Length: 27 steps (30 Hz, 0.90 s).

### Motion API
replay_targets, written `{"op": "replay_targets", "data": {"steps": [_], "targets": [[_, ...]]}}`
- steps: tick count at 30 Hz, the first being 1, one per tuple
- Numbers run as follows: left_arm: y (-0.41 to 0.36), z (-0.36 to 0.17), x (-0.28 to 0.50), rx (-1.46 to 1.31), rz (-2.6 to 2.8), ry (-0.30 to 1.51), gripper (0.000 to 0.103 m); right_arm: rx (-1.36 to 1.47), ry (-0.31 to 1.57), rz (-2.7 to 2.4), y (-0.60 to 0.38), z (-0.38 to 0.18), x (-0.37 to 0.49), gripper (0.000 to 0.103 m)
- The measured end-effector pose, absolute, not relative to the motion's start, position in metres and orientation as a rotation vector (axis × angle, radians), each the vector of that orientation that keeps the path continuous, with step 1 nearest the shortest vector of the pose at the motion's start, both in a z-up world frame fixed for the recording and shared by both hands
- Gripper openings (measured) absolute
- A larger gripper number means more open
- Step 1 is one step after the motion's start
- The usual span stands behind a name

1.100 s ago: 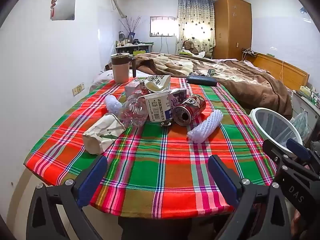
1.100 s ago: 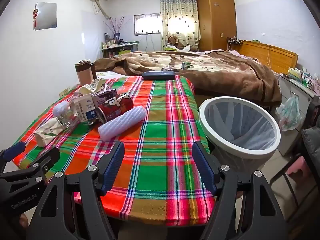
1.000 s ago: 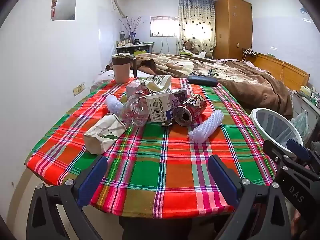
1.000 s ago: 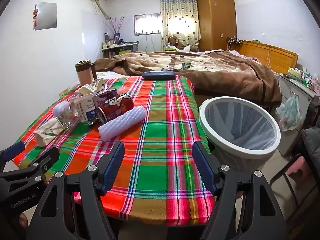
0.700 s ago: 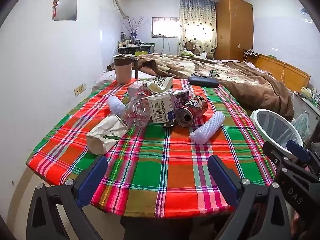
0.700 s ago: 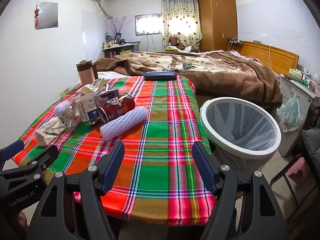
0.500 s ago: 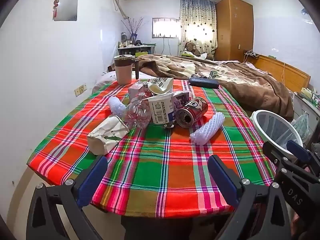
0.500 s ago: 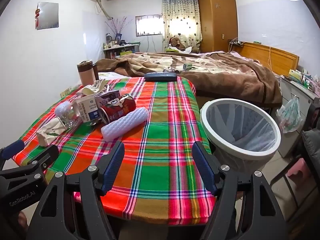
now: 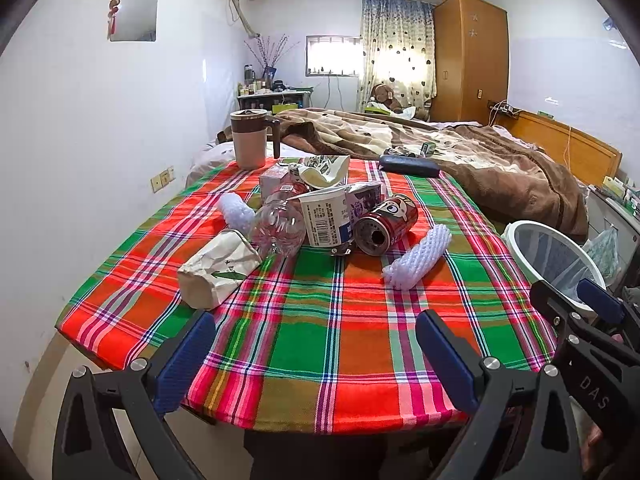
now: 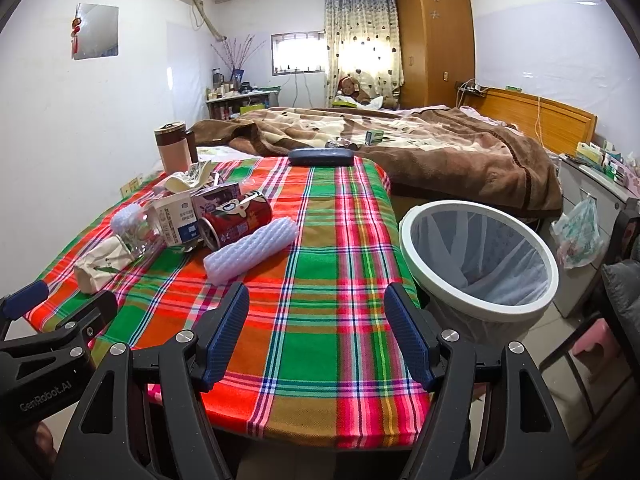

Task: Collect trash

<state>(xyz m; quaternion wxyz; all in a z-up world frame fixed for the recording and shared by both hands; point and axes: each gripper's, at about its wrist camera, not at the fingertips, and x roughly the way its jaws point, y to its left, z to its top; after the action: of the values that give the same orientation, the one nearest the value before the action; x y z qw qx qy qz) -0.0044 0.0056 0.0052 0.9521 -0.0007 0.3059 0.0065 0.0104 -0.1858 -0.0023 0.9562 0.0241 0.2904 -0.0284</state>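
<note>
Trash lies in a heap on the plaid tablecloth [image 9: 320, 320]: a red can [image 9: 385, 224] on its side, a white foam net sleeve [image 9: 416, 262], a milk carton [image 9: 325, 220], a clear plastic bottle [image 9: 280, 224], a crumpled paper pack [image 9: 218, 270] and a second foam sleeve [image 9: 237, 210]. The can [image 10: 236, 220] and foam sleeve [image 10: 252, 254] also show in the right wrist view. A white-rimmed bin [image 10: 478, 264] with a liner stands right of the table. My left gripper [image 9: 316, 356] and right gripper [image 10: 316, 332] both hang open over the table's near edge, holding nothing.
A brown lidded mug [image 9: 250, 138] and a dark case [image 9: 408, 166] sit at the table's far end. A bed with a brown blanket [image 10: 420, 148] lies beyond. A plastic bag [image 10: 578, 232] hangs by a cabinet at the right, and a pink stool [image 10: 592, 344] stands near the bin.
Both grippers have drifted slightly forward and up; the trash heap and bin appear a little lower and closer. Nothing was grasped or moved.
</note>
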Motion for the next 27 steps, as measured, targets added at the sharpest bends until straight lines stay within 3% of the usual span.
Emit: {"op": "replay_targets", "data": {"steps": [27], "targets": [[0.0057, 0.006, -0.0047, -0.005, 0.014, 0.622, 0.101, 0.042, 0.586, -0.063, -0.1875, -0.0009, 0.0091, 0.071]]}}
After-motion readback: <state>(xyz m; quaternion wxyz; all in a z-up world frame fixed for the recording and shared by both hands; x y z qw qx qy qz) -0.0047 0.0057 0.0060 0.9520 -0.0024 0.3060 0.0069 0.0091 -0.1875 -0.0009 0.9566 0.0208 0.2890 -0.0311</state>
